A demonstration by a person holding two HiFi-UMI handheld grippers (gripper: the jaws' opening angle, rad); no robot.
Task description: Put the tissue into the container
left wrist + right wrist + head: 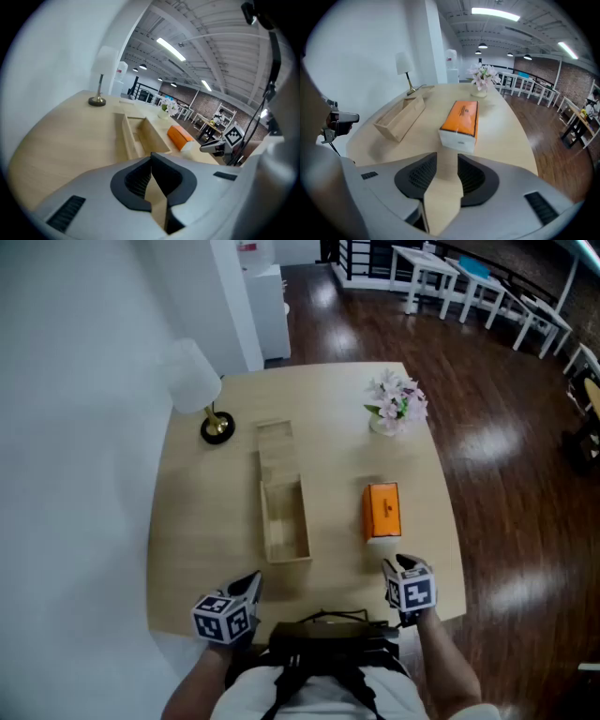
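Note:
An orange tissue pack (pixel 382 510) with a white end lies on the round wooden table, right of centre. A long open wooden container (pixel 284 521) lies to its left, empty inside. My right gripper (pixel 392 568) hovers just in front of the pack's near end; in the right gripper view its jaws (pixel 447 157) stand apart with only tabletop between them, and the pack (pixel 461 119) lies straight ahead. My left gripper (pixel 251 582) is at the table's near edge, below the container (pixel 140 136), jaws (pixel 151 159) shut and holding nothing.
A white-shaded lamp (pixel 202 390) on a brass base stands at the table's far left. A small vase of pink flowers (pixel 397 404) stands at the far right. Dark wood floor surrounds the table; white tables stand far behind.

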